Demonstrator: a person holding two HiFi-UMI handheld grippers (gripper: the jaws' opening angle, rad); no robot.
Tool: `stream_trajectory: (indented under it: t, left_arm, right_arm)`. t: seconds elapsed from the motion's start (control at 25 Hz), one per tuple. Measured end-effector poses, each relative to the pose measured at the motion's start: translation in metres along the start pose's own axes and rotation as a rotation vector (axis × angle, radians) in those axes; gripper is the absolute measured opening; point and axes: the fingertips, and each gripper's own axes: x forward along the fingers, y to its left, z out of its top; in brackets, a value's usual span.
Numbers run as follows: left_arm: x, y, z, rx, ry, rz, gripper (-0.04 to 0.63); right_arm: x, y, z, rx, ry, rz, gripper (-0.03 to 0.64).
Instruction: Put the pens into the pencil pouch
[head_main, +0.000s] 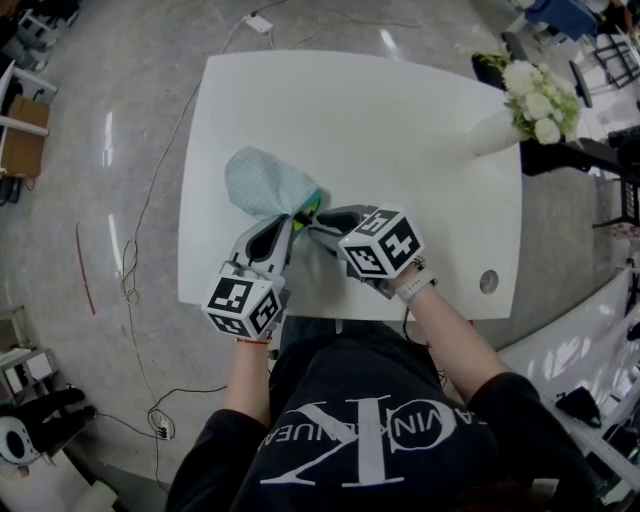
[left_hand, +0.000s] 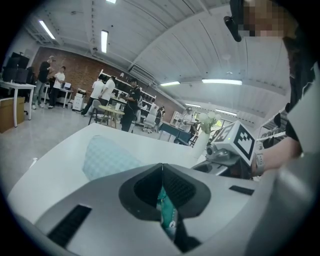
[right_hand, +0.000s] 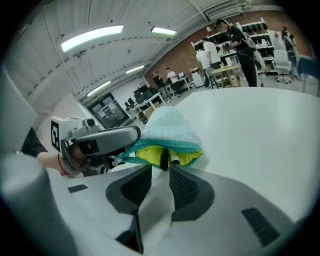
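Note:
A pale blue pencil pouch (head_main: 262, 183) with a green zipper and yellow lining lies on the white table (head_main: 400, 150). My left gripper (head_main: 290, 222) is shut on the zipper edge (left_hand: 166, 210) at one side of the pouch's mouth. In the right gripper view the mouth (right_hand: 170, 150) gapes toward me. A black pen end (right_hand: 163, 157) and a white pen tip (right_hand: 175, 160) stick out of it. My right gripper (right_hand: 161, 172) stands open just in front of them, its pads off the pens. The left gripper (right_hand: 131, 134) shows at that view's left.
A white vase of white flowers (head_main: 535, 100) stands at the table's far right corner. A round cable hole (head_main: 488, 281) sits near the right front edge. Cables (head_main: 130, 270) trail on the floor to the left. People and desks fill the background.

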Motion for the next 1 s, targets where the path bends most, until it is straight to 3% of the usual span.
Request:
stream_trajectory:
  t: [0.12, 0.32, 0.48, 1.0]
  left_arm:
    - [-0.001, 0.002, 0.001, -0.001, -0.001, 0.002, 0.006]
    - [-0.002, 0.001, 0.001, -0.001, 0.001, -0.002, 0.006]
    - [-0.001, 0.0, 0.0, -0.001, 0.004, -0.01, 0.006]
    - [-0.005, 0.009, -0.01, 0.02, 0.041, 0.009, 0.006]
  right_arm:
    - [0.0, 0.001, -0.014, -0.071, 0.06, -0.014, 0.116]
    - [0.006, -0.004, -0.017, -0.145, 0.1, -0.067, 0.045]
    - [0.012, -0.005, -0.006, -0.157, 0.091, -0.078, 0.012]
    - [0.014, -0.007, -0.003, -0.111, 0.052, -0.061, 0.011]
